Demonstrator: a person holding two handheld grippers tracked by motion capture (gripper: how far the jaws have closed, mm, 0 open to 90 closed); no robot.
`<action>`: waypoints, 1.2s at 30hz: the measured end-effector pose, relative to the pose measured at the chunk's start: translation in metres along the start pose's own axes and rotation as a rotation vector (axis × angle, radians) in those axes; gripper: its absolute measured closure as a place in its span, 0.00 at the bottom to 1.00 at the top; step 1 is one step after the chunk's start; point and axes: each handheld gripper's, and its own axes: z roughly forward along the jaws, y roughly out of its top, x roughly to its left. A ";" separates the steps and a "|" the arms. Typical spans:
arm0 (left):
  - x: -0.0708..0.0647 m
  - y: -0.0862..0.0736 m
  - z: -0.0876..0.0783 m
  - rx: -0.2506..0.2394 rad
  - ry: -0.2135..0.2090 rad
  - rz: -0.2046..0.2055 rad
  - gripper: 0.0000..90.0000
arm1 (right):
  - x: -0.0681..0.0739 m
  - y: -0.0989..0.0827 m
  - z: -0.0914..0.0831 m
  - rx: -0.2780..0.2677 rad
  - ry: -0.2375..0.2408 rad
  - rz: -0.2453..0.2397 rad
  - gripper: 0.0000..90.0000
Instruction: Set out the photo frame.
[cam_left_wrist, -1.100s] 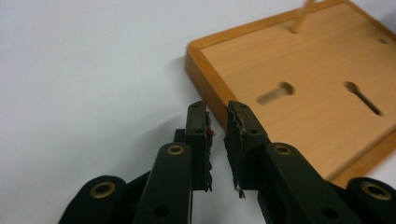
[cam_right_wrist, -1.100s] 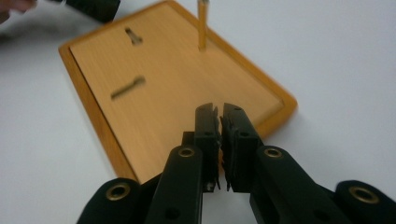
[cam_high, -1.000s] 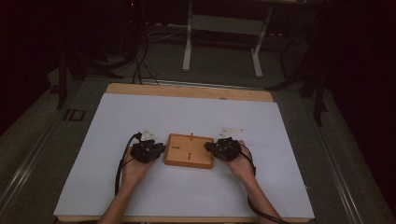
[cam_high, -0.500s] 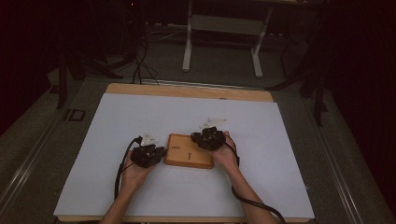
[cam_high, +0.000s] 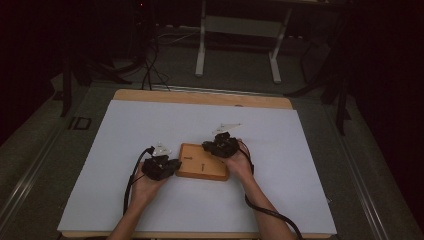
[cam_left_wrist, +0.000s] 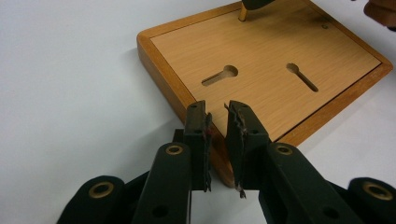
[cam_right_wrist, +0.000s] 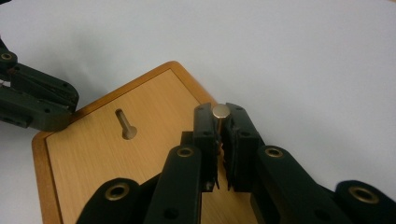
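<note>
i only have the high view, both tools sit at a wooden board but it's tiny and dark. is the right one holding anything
Observer: Yes. In the right gripper view the right tool is shut on a small brass peg that stands upright between its jaws, over the wooden board.
Operator: and the left tool, holding something too
Observer: It grips the board's corner. In the left gripper view the left tool has a jaw on either side of the corner's raised edge.
Operator: anything on the board's face
Observer: Two keyhole slots cut into the light inner panel, framed by a darker rim.
Operator: is the peg in one of them
Observer: No. It stands near the far edge, away from both.
</note>
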 end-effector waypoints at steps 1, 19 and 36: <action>0.001 0.000 0.000 0.001 -0.004 -0.003 0.87 | -0.001 0.002 0.000 0.012 0.010 -0.003 0.94; 0.002 0.003 -0.009 -0.020 -0.024 -0.005 0.83 | -0.016 0.005 0.002 0.026 0.094 0.044 0.94; -0.002 0.001 -0.016 -0.008 -0.023 0.055 0.62 | -0.019 0.006 0.003 0.028 0.102 0.047 0.94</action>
